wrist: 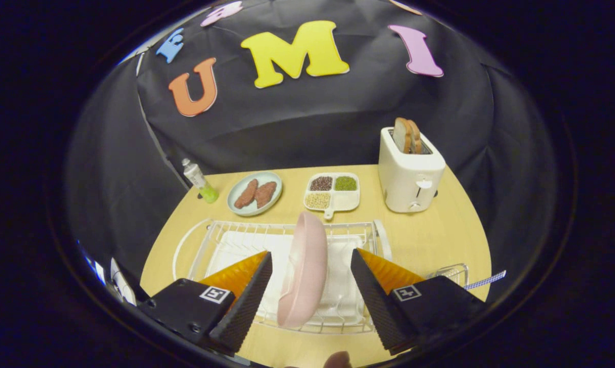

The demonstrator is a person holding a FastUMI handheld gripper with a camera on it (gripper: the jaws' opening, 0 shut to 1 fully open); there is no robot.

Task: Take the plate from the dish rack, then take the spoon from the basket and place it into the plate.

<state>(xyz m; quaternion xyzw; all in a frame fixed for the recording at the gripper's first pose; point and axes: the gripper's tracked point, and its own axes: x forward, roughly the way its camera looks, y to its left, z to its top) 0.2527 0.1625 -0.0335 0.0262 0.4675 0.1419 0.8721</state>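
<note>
White dish rack (205,240) on bench (440,240), pink plate (305,266) standing on edge in its wires, so rim faces up for a pinch. Hand-held gripper (307,296) open, fingers straddling plate, not touching. Basket (453,271) at right, likely holds spoon; striped handle (486,279) pokes out.

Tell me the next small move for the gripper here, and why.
Probably close the gripper on the pink plate: it stands on edge in the dish rack, between the open fingers, with neither finger touching it yet.
</note>
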